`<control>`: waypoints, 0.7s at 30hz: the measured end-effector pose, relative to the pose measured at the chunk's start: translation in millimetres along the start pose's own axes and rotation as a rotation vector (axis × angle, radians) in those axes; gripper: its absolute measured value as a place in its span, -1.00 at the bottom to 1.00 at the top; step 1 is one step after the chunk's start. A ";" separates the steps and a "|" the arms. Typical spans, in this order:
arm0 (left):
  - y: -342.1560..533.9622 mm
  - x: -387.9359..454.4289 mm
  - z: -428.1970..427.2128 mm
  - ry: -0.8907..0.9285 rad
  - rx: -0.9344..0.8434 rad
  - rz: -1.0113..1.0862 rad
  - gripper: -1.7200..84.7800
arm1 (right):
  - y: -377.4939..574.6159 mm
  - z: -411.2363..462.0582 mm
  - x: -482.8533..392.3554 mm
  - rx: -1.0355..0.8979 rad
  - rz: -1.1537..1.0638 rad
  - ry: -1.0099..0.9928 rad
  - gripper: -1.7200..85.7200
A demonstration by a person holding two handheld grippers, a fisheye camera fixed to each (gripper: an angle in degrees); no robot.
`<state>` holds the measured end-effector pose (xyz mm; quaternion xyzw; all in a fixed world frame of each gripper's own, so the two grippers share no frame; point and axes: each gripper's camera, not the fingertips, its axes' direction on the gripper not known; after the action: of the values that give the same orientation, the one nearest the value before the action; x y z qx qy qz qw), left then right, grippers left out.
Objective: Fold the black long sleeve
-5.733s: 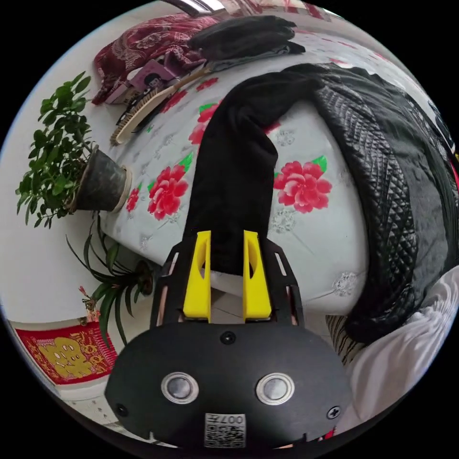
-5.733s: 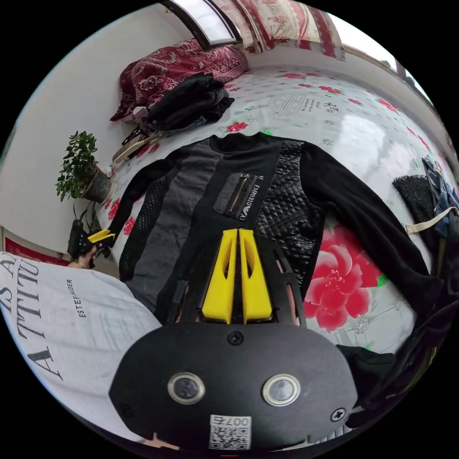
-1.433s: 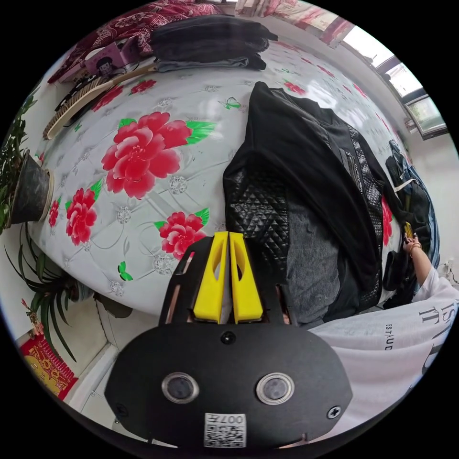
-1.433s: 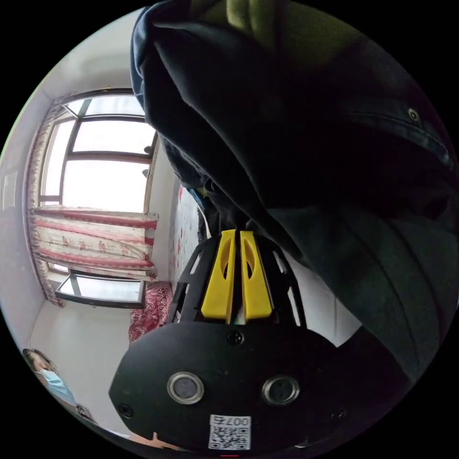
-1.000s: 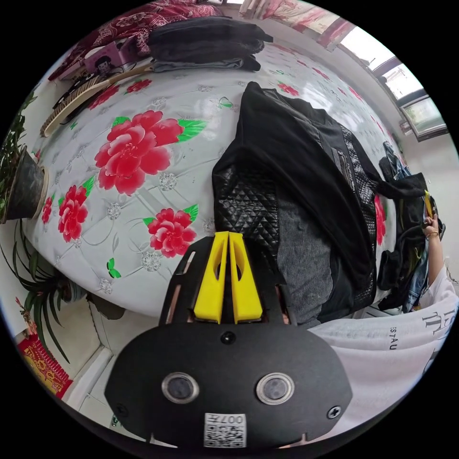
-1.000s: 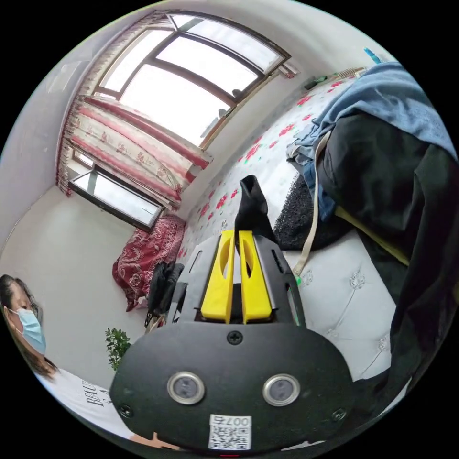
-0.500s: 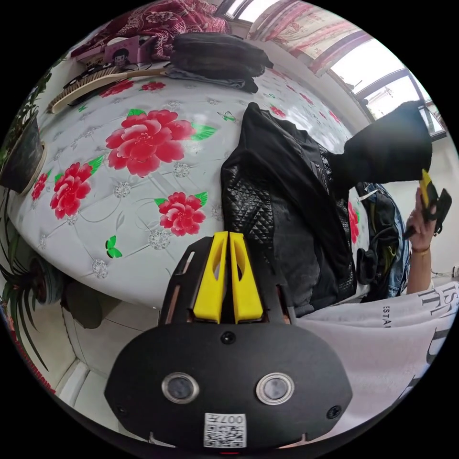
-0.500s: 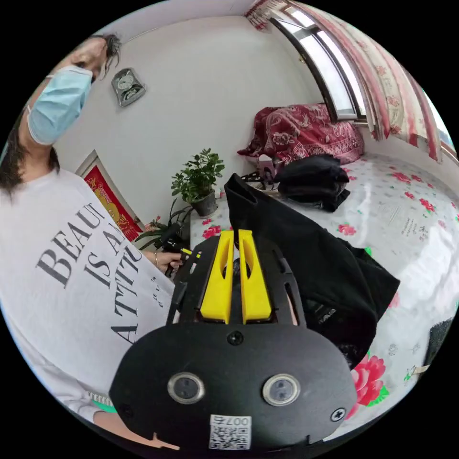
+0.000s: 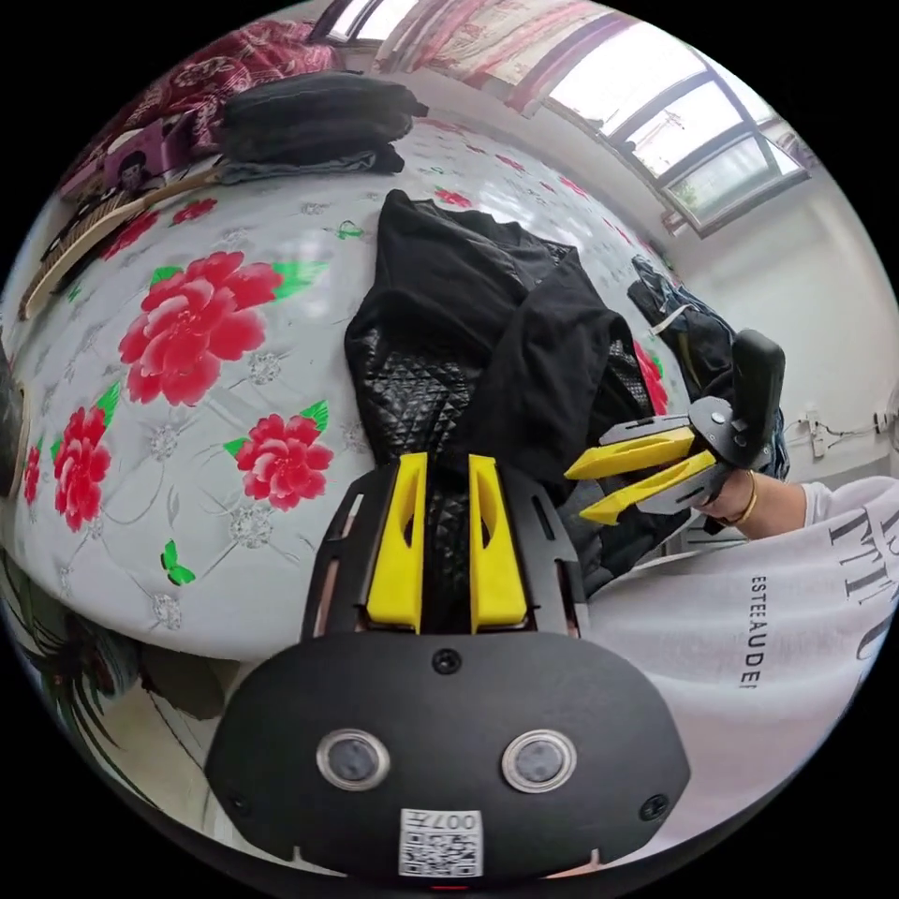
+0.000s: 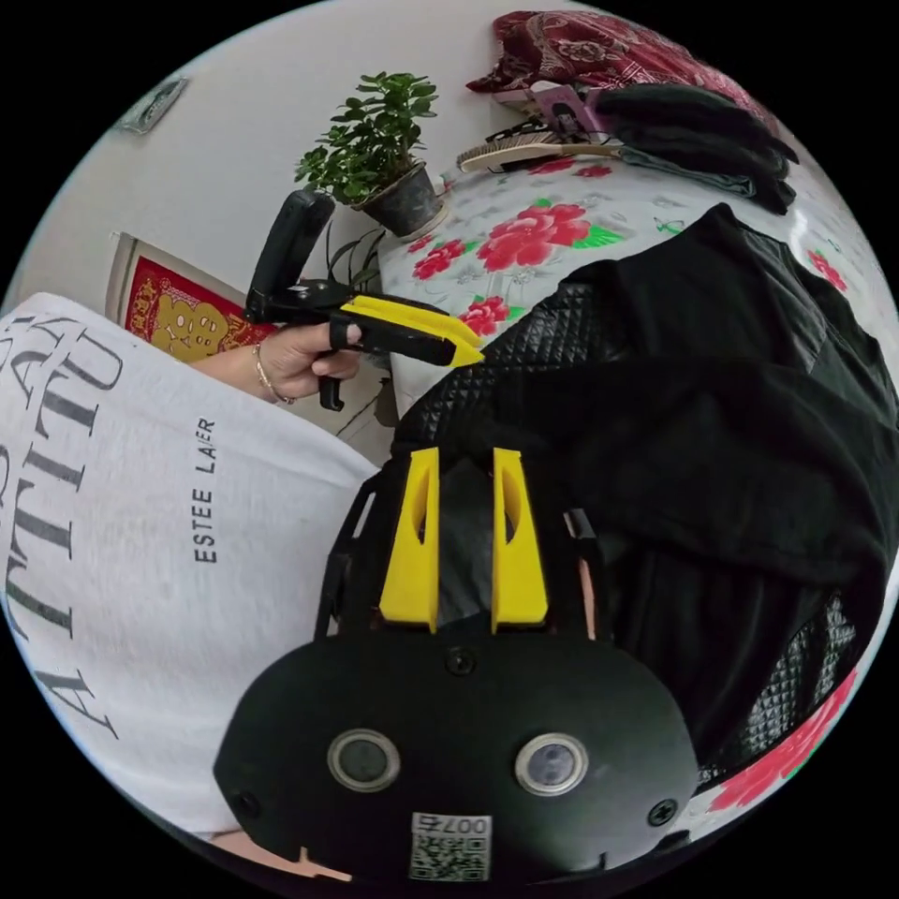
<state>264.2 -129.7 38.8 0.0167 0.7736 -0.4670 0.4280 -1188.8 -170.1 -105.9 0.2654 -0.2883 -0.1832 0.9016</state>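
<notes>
Flowery bed (image 9: 187,393) holds the black top (image 9: 449,309) with both sleeves laid over it, and the left gripper (image 9: 447,464) and right gripper (image 10: 465,461) hang open above, so a careless grab could mess up the sleeves.

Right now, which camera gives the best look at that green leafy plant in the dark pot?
The right gripper view: the green leafy plant in its dark pot stands whole and sharp against the white wall, beside the white flowered bed. In the left gripper view only a dark sliver of the pot shows at the picture's edge.
</notes>
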 end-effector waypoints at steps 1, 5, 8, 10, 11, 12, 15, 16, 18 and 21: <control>-2.9 12.2 2.7 0.017 -0.004 0.050 -0.77 | -1.0 -6.6 3.0 -0.001 -0.003 -0.005 -0.88; -5.7 68.5 17.4 0.040 -0.016 0.256 -0.77 | 20.9 -77.6 52.1 0.195 0.151 0.307 -0.88; -5.5 100.5 49.9 0.009 -0.116 0.327 -0.81 | 47.8 -122.2 123.9 0.279 0.406 0.494 -0.89; -3.5 108.6 76.7 -0.062 -0.208 0.336 -0.87 | 54.9 -137.9 161.6 0.298 0.506 0.533 -0.90; -1.0 111.2 83.9 -0.085 -0.219 0.354 -0.91 | 55.0 -144.0 179.6 0.311 0.531 0.548 -0.91; 0.3 112.5 81.8 -0.089 -0.208 0.376 -0.93 | 54.1 -145.1 187.3 0.307 0.530 0.549 -0.91; 1.4 114.5 78.1 -0.149 -0.275 0.446 -0.96 | 56.6 -124.7 233.0 0.085 0.588 0.619 -0.95; 1.3 112.7 75.8 -0.151 -0.298 0.446 -0.96 | 66.7 -119.2 240.9 0.088 0.560 0.643 -0.95; 1.0 106.5 71.3 -0.101 -0.310 0.414 -0.94 | 82.0 -125.9 244.8 0.142 0.571 0.658 -0.96; 4.2 91.9 59.0 -0.012 -0.268 0.326 -0.86 | 93.1 -144.2 251.3 0.200 0.665 0.582 -0.95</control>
<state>246.0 -205.2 -38.2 0.0815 0.8134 -0.2845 0.5009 -890.6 -164.1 -45.2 0.2847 -0.1088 0.2272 0.9249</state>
